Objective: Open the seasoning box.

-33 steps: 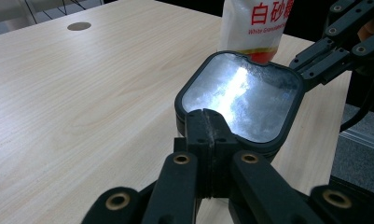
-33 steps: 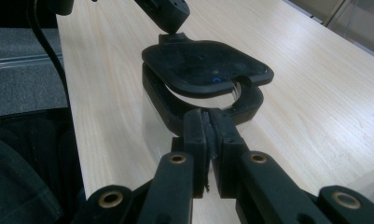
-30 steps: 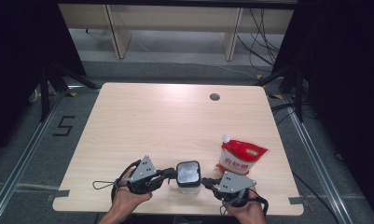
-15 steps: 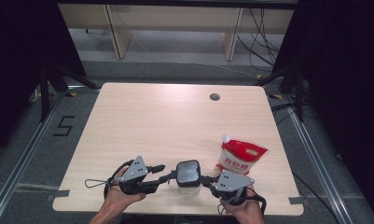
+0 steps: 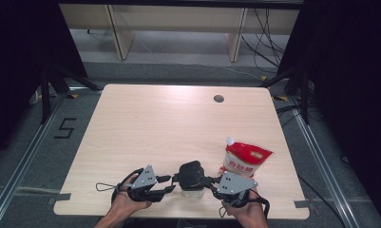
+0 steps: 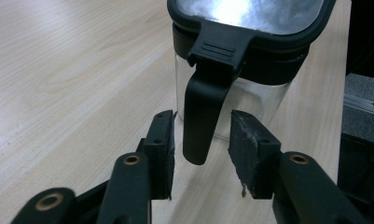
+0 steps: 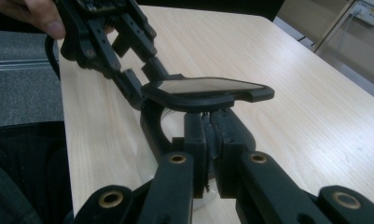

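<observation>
Over the last second the left gripper [image 5: 168, 184] had drawn a little back from the jar [image 5: 191, 175] and then returned, so it stood just left of it near the table's [image 5: 155, 123] front edge. In the left gripper view its jaws [image 6: 201, 149] were open, and the black latch [image 6: 201, 116] hung down from the lid [image 6: 250, 14] between them, with a gap on each side and no contact yet. That looked like a re-aim: the latch was now centred for a pinch.

The jar itself had not shifted on the table. Its lid top read darker than before from above, though I could not tell whether it had tilted.

The right gripper [image 5: 208, 183] had held its place against the jar's right side throughout. In its own view the jaws [image 7: 208, 140] were nearly together, clamped on a thin part just under the lid [image 7: 203, 88]; which part was not clear. It seemed to be steadying the jar for the other hand.

Beyond the right jaws, the red pouch [image 5: 245, 159] lay untouched, so opening the jar probably came first.
</observation>
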Demonstrator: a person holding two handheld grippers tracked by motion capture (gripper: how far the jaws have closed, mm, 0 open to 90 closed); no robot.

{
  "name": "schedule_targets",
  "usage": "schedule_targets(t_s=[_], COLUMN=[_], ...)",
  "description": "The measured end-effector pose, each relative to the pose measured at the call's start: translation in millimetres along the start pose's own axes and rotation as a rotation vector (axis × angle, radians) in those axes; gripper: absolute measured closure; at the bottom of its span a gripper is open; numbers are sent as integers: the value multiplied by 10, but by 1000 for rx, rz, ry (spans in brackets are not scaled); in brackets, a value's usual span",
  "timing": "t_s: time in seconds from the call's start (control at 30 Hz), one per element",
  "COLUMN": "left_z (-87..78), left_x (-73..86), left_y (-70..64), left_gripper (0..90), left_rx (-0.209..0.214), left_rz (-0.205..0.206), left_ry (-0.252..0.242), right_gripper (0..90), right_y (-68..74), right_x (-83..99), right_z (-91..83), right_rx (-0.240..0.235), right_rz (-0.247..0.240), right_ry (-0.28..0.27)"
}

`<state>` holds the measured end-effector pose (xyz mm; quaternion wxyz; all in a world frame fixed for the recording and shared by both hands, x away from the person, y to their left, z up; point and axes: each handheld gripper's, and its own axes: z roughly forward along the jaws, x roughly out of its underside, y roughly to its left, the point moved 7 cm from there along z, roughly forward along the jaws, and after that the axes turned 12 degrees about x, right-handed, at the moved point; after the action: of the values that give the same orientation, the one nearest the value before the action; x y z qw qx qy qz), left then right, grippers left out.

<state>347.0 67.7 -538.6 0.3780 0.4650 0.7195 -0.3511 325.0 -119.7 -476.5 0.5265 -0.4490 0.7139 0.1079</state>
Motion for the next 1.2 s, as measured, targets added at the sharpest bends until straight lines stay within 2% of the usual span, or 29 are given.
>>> schedule_targets(t_s=[0.1,0.17,0.23,0.33,0.37,0.53,0.77,0.83,1.03,1.2], left_z=[32,36,25,26,29,25,35,24,35,31], left_x=[37,31,39,37,41,40,34,37,26,32], left_y=[10,15,31,28,20,9,-14,-7,-39,-44], left_gripper=[668,706,730,737,738,740,741,741,743,744], left_rx=[2,5,-1,-8,-11,-28,-27,-36,-56,-63], left_rz=[13,5,11,34,23,37,23,38,34,24], left_ry=[18,1,10,21,17,26,18,34,31,37], right_gripper=[863,863,863,862,863,863,862,862,859,857], right_y=[2,-2,7,18,18,39,65,71,152,233], right_x=[-46,-71,-103,-135,-149,-204,-309,-330,-457,-564], right_z=[21,30,40,52,63,75,112,123,209,320], right_rx=[0,2,1,-4,0,-6,-12,-14,-48,-65], right_rz=[-10,-21,-19,-21,-26,-29,-39,-41,-50,-79], right_ry=[-11,-15,-25,-24,-31,-37,-52,-57,-60,-62])
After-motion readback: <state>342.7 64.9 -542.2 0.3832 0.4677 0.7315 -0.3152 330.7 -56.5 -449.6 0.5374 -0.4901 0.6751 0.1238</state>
